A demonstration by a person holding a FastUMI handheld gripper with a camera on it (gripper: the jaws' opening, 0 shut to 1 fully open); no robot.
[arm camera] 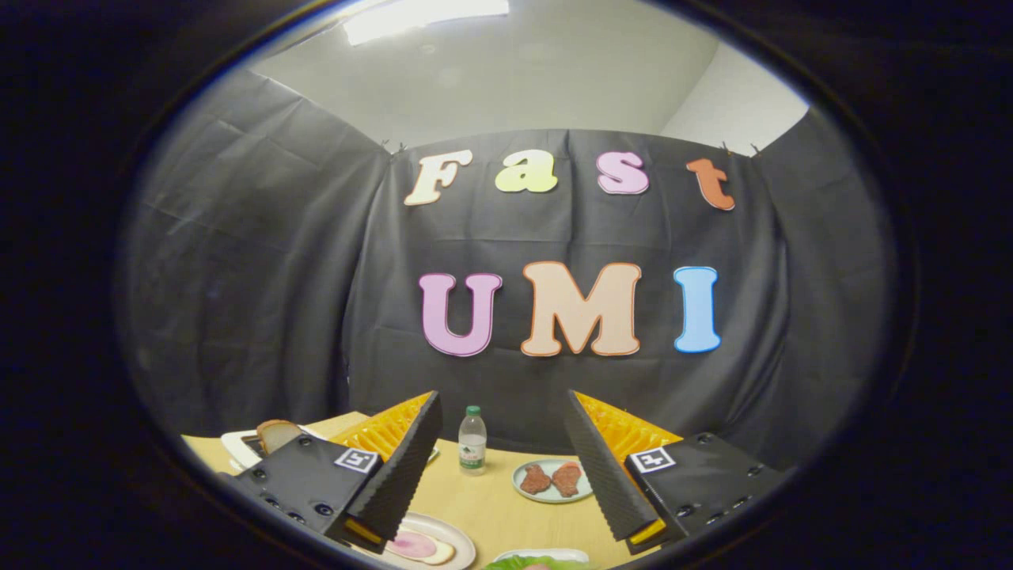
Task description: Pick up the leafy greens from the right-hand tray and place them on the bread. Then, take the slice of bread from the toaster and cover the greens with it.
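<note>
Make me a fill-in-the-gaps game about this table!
1. The gripper fingers are ____, with nothing between them.
2. The bottle beyond the fingers has a ____ cap.
3. The plate beside the bottle holds ____ pieces of meat.
4. The bread sticks up out of the ____.

Missing words: open; green; two; toaster

- One gripper (502, 412), its two fingers spread wide apart with nothing between them.
- One wooden table (495, 499).
- One toaster (241, 447), with one slice of bread (277, 433) standing in it.
- One small water bottle (472, 440).
- Three plates: one plate with two meat pieces (552, 480), one plate with bread and ham (427, 545), one tray of leafy greens (538, 560).
</note>
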